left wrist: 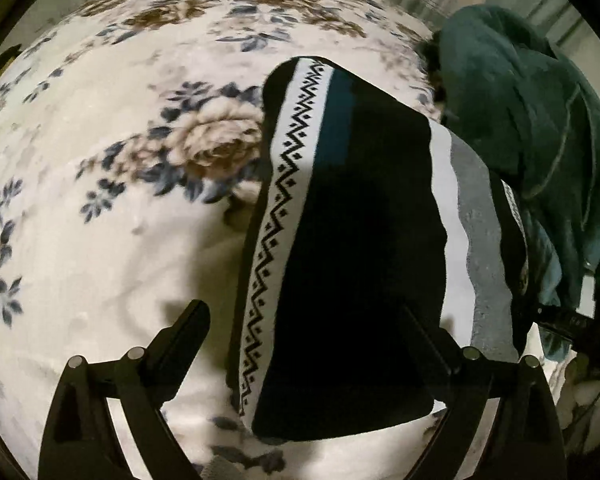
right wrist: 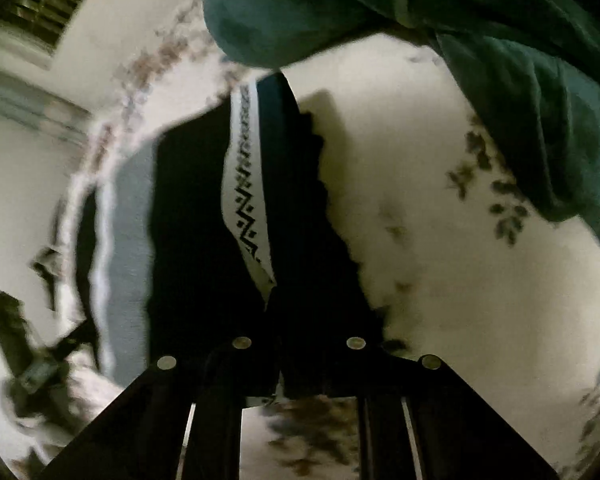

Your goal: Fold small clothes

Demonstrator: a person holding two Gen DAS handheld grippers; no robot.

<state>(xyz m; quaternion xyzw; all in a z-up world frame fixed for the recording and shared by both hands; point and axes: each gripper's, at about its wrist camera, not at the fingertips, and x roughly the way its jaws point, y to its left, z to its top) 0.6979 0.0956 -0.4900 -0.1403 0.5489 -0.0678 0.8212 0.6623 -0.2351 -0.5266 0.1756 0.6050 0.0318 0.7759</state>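
A small black garment with a white zigzag band, a teal stripe and grey and white stripes lies on a floral blanket. My left gripper is open just above it; the left finger is over the blanket and the right finger is over the cloth. In the right wrist view the same garment hangs folded in front of my right gripper, which is shut on its dark edge. The right gripper also shows at the right edge of the left wrist view.
A teal fleece garment lies heaped at the blanket's far right and also shows in the right wrist view. A wall and a vent are beyond the bed.
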